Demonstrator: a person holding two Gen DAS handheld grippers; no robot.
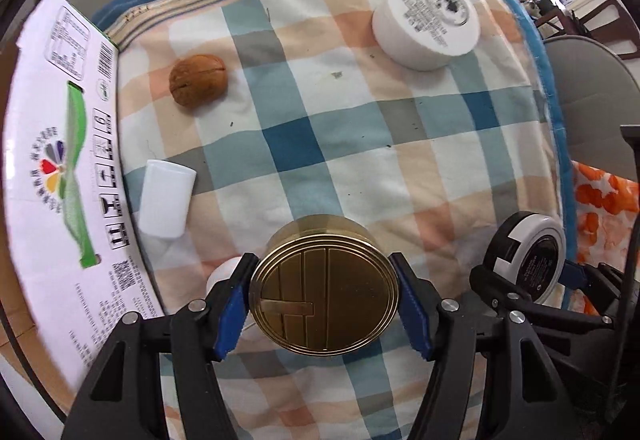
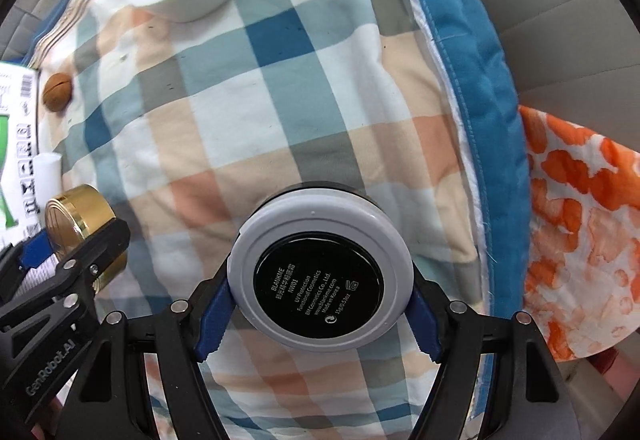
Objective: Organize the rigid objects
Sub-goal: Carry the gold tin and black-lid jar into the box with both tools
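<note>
Gold compact point(image 1: 325, 286) clamped between left hand-held gripper point(image 1: 325, 304) fingers.

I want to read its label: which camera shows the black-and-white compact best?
The right wrist view: the compact sits centred in the right tool, its printed underside legible. The left wrist view shows it only obliquely at the edge, text unreadable.

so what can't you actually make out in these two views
- Small white object, left wrist view: mostly hidden behind the left gripper finger and gold tin.
- White jar lid print: too small and blurred in both views.
- Cardboard box, left wrist view: cut off by the frame edge, contents unseen.
- Black-and-white compact in the right gripper: its underside faces away.
</note>
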